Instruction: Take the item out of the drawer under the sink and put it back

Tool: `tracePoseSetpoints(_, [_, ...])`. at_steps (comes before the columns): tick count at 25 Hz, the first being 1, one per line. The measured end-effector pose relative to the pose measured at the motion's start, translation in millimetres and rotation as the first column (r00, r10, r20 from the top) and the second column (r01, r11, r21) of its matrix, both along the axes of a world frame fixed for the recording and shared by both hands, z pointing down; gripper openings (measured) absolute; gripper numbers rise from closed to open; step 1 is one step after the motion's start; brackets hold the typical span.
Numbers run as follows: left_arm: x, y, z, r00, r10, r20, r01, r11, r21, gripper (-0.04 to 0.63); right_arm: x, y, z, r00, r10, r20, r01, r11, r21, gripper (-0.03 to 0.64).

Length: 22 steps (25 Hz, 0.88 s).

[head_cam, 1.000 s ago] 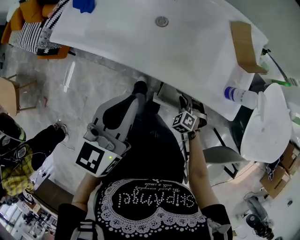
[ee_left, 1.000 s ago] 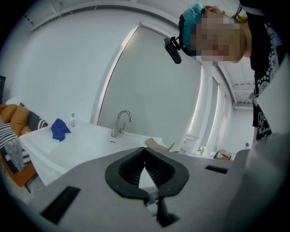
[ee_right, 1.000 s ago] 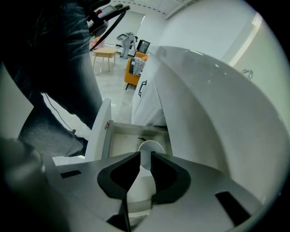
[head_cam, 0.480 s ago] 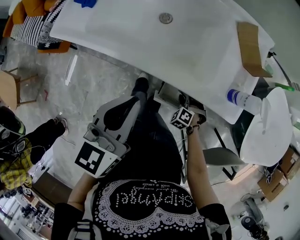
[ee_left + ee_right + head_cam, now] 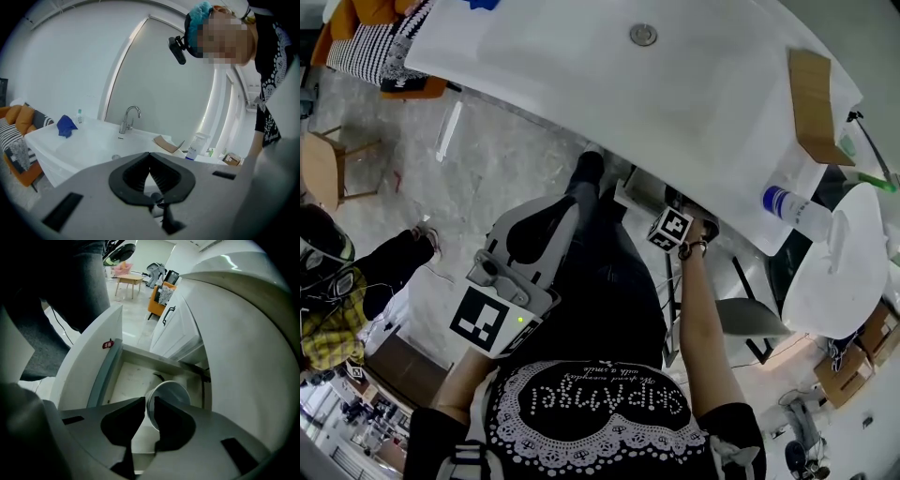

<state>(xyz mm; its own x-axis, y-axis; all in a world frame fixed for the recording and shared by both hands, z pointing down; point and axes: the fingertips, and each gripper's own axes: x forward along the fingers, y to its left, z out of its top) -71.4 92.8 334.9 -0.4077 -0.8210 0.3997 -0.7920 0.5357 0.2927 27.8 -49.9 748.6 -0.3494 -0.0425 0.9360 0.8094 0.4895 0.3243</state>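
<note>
In the right gripper view the drawer [image 5: 106, 377] under the white sink counter [image 5: 243, 357] stands pulled out. Over its pale inside hangs a white round cup [image 5: 171, 393], mouth turned away from the camera. My right gripper [image 5: 149, 405] is shut on the cup's rim, one pad inside and one outside. From the head view, the right gripper [image 5: 675, 214] sits low at the counter's [image 5: 581, 84] front edge and the cup is hidden. My left gripper [image 5: 555, 212] is held in front of the person's legs, its tips [image 5: 149, 155] closed together on nothing.
A faucet [image 5: 127, 117], a blue cloth [image 5: 65, 126], a piece of cardboard [image 5: 814, 94] and a spray bottle [image 5: 792, 204] are on the counter. White cabinet doors [image 5: 176, 331] stand beyond the drawer. Another person [image 5: 337, 309] is at the left on the floor.
The right gripper has shifted a little toward the counter's edge, still gripping. The left gripper has hardly moved.
</note>
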Motion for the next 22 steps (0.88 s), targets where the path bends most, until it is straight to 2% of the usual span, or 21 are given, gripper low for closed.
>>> tracePoseSetpoints(4, [-2, 0, 0, 1.000, -0.009, -0.011, 0.009, 1.000, 0.004, 0.005, -1, 2, 9, 0.999, -0.039, -0.037, 0.040, 0.999, 0.010, 0.066])
tracePoseSetpoints(7, [-4, 4, 1, 1.000, -0.014, -0.017, 0.014, 1.000, 0.002, 0.005, -3, 2, 14, 0.998, -0.025, -0.057, 0.025, 1.000, 0.004, 0.066])
tracePoseSetpoints(11, [-7, 9, 3, 1.000, -0.013, -0.019, 0.013, 1.000, -0.002, 0.005, -5, 5, 13, 0.997, -0.016, -0.079, 0.015, 1.000, -0.009, 0.026])
tracePoseSetpoints(17, [-12, 9, -1, 1.000, -0.017, -0.012, 0.017, 0.999, 0.032, 0.005, 1, 17, -4, 0.998, -0.034, -0.056, 0.032, 0.999, -0.043, 0.025])
tracePoseSetpoints(22, [-14, 9, -7, 1.000, -0.018, -0.002, 0.018, 0.998, 0.055, 0.005, 10, 29, -25, 0.999, -0.021, -0.046, 0.016, 0.994, -0.106, 0.025])
